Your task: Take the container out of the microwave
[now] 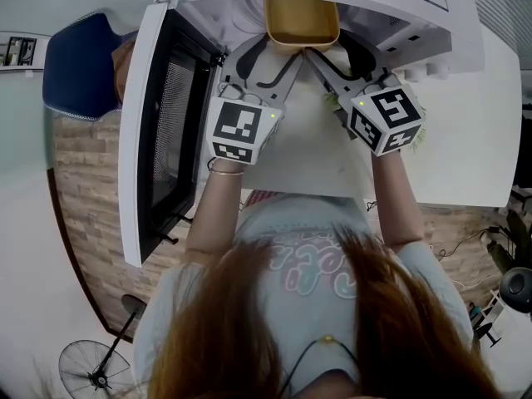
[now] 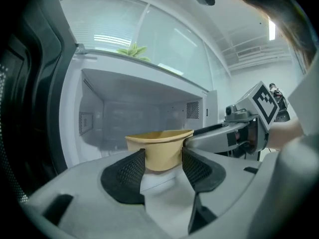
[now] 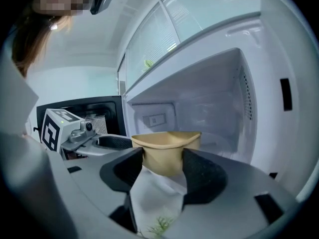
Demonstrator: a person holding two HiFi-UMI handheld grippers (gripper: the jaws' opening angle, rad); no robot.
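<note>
Head view: both grippers are reaching into the open microwave (image 1: 432,7). The yellow container (image 1: 301,22) is sitting right at the mouth of the cavity. The left gripper (image 1: 270,56) is coming in at its left side and the right gripper (image 1: 332,52) at its right. Only this view is showing the door (image 1: 158,131) swung wide to the left and the white table (image 1: 490,140).

Left gripper view: the jaws are standing wide, with the container between them. Both black pads (image 2: 130,171) are pressing its sides, so it is gripped. One jaw of the right gripper is also showing here, lying against the container's right rim (the head view is too cramped to show that contact).

Right gripper view: the jaws are somewhat narrower and clamping the container the same way, pads on both sides. The left gripper's marker cube (image 3: 55,128) is showing at left, in front of the dark door.

No view is showing whether the container's base is resting on the cavity floor.
</note>
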